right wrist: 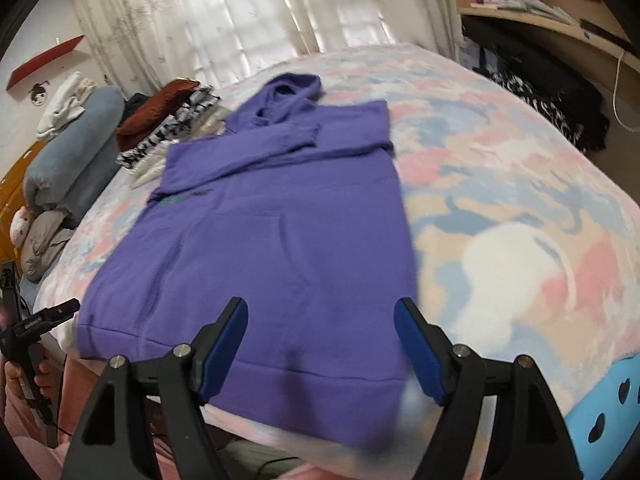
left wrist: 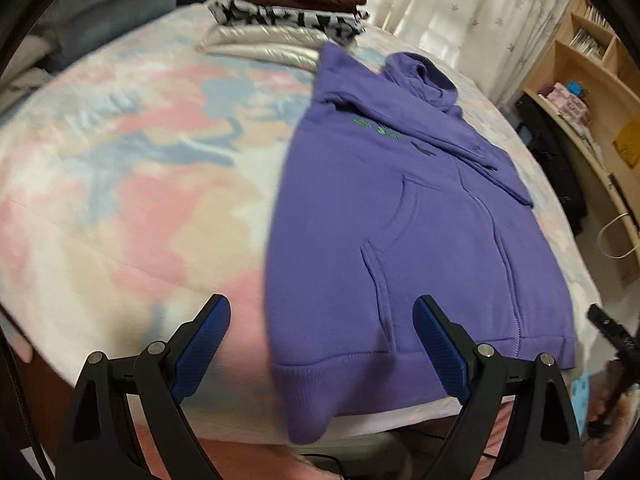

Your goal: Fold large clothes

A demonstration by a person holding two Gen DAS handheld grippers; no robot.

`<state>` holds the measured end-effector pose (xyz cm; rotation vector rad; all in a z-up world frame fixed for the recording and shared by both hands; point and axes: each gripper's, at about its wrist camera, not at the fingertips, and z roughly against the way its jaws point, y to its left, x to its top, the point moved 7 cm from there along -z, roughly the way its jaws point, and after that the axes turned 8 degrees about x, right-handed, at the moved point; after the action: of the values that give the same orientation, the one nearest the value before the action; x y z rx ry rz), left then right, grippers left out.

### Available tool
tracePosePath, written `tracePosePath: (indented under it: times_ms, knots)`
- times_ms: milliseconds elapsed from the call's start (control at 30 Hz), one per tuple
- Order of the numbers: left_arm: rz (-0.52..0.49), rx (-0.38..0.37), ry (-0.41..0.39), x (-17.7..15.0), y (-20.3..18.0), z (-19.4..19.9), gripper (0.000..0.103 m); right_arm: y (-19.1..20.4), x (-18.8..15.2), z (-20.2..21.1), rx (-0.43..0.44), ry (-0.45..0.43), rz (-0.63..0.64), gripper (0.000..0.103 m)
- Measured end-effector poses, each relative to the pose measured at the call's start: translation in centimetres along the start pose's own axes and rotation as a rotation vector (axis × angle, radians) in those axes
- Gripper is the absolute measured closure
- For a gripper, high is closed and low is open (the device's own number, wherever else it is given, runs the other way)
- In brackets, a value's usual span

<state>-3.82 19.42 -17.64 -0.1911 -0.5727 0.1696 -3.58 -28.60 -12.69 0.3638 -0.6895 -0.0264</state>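
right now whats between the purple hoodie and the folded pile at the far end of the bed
Nothing: in the left wrist view the purple hoodie shoulder overlaps the silver jacket at the bottom of the folded pile.

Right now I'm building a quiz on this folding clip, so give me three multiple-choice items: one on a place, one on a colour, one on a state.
1. Where is the stack of folded clothes relative to the hoodie?
A. beyond its hood end
B. on its hem
C. on the floor

2. What colour is the hoodie?
A. red
B. purple
C. yellow

3. How do the left tongs and right tongs stand?
A. both shut on the hem
B. one open, one shut
C. both open, holding nothing

Answers:
1 A, the stack sits on the bed past the hood.
2 B, the fabric is purple in both views.
3 C, each pair of blue pads is spread wide with only the hem in view between them.
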Motion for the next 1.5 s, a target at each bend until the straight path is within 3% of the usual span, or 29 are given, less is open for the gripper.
tracePosePath:
  times_ms: [133,267,467,567,900,1100,1200,1333,1400,1500]
  knots:
    - [-0.018,-0.045,0.011,-0.5,0.1,-1.5,0.012,-2.1,-0.9,-0.8,0.06,0.029,-0.052,0.028]
    - [-0.045,-0.086,0.006,-0.6,-0.1,-1.9,0.012,-3.8,-2.0,-1.5,0.121,0.058,-0.107,0.045]
    - [-0.026,-0.17,0.034,-0.5,0.4,-2.5,0.012,-4.9,-2.7,-2.5,0.204,0.07,-0.162,0.051]
    - [-0.023,-0.216,0.06,-0.3,0.8,-2.2,0.012,-5.4,-2.9,-2.2,0.197,0.08,-0.159,0.063]
    - [-0.035,-0.302,0.08,-0.5,0.8,-2.4,0.013,-5.1,-3.7,-2.9,0.29,0.108,-0.171,0.06]
    - [-0.01,-0.434,0.073,0.0,0.4,-2.3,0.014,-3.0,-2.8,-4.1,0.379,0.109,-0.125,0.06]
    - [-0.007,-0.492,0.07,0.1,-0.3,-2.5,0.021,-2.6,-2.4,-4.5,0.44,0.094,-0.153,0.061]
    - [-0.013,-0.515,0.054,0.2,-1.2,-2.8,0.024,-2.6,-2.4,-5.2,0.472,0.085,-0.193,0.072]
    - [-0.011,-0.511,0.044,0.3,-1.7,-3.1,0.033,-2.7,-2.3,-5.6,0.476,0.083,-0.219,0.077]
    - [0.039,-0.471,0.035,0.7,-1.5,-3.9,0.064,-2.7,-2.2,-5.9,0.467,0.08,-0.245,0.081]
